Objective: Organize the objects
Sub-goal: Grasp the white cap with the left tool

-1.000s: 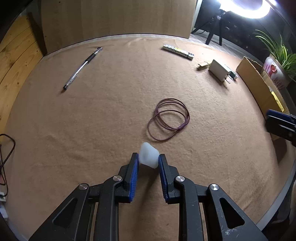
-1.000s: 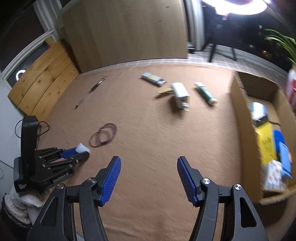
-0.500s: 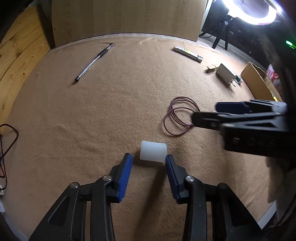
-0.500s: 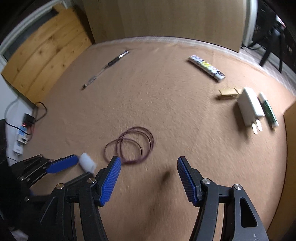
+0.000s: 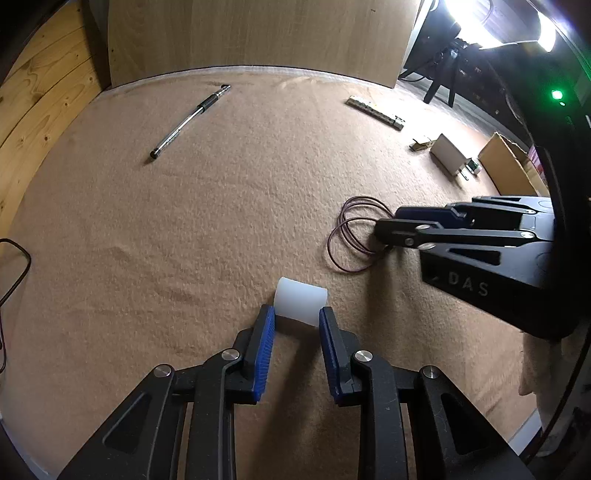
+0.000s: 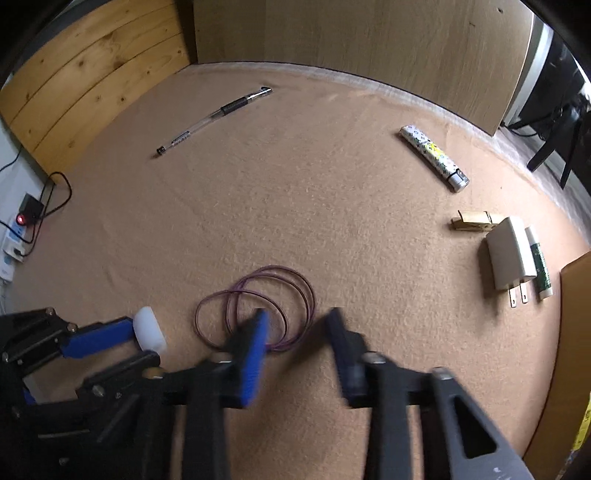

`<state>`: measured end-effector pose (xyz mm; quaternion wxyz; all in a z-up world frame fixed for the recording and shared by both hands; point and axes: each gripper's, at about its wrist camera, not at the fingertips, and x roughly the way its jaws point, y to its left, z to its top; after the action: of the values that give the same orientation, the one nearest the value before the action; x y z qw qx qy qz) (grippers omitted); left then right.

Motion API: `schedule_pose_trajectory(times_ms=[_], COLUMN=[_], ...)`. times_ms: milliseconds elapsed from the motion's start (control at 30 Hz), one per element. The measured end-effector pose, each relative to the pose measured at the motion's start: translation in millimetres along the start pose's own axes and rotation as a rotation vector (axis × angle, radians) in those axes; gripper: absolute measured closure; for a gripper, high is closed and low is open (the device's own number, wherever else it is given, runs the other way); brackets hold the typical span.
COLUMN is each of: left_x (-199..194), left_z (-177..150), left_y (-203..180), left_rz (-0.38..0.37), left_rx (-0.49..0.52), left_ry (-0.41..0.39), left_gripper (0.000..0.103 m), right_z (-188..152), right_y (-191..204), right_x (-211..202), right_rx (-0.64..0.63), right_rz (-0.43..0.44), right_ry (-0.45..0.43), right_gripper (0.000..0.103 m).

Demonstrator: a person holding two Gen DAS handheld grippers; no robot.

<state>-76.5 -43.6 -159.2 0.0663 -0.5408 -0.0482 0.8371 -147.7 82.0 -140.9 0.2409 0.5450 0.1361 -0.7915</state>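
The right gripper (image 6: 295,325), blurred, has just been closing over the purple cord loops (image 6: 258,306) on the tan table (image 6: 314,206). At left, the left gripper (image 6: 146,345) pinches a white cylinder (image 6: 149,329).

I seem to be working in a makeshift recording corner of a home or small studio. My bench (image 6: 332,206) is draped in tan felt, with a plain plywood board (image 6: 351,44) propped behind it and pine planks (image 6: 85,77) to one side. A bright ring light (image 5: 495,26) on a tripod (image 5: 439,85) glares from the far corner. A power strip (image 6: 14,240) with a red lamp and black cords sits off the bench edge.
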Motion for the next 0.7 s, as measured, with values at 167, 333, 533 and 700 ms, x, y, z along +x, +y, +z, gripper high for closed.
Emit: schedule_pose_trajectory(times_ms=[167,333,533,700], left_x=[-1,-8,-11,-10], left_z=[2,2,0,2], left_y=[1,3,1,2], left_rz=[-0.004,-0.025,-0.034,-0.009], left_rx=[-0.013,-0.033,-0.035,-0.034], left_ry=[-0.003,-0.013,-0.018,-0.033], left_gripper=[0.08,0.089,0.095,0.074], right_z=[-4,-12,-28,-46], right_y=[-11,-28,-55,-76], right_x=[-4,-24,-56,-81], right_rx=[0.035,0.107,0.183,0.23], right_rz=[0.039,0.08,0.1,0.093], right_ry=[-0.012,-0.064,-0.126,-0.158], right_gripper=[0.1,0.1,0.1,0.1])
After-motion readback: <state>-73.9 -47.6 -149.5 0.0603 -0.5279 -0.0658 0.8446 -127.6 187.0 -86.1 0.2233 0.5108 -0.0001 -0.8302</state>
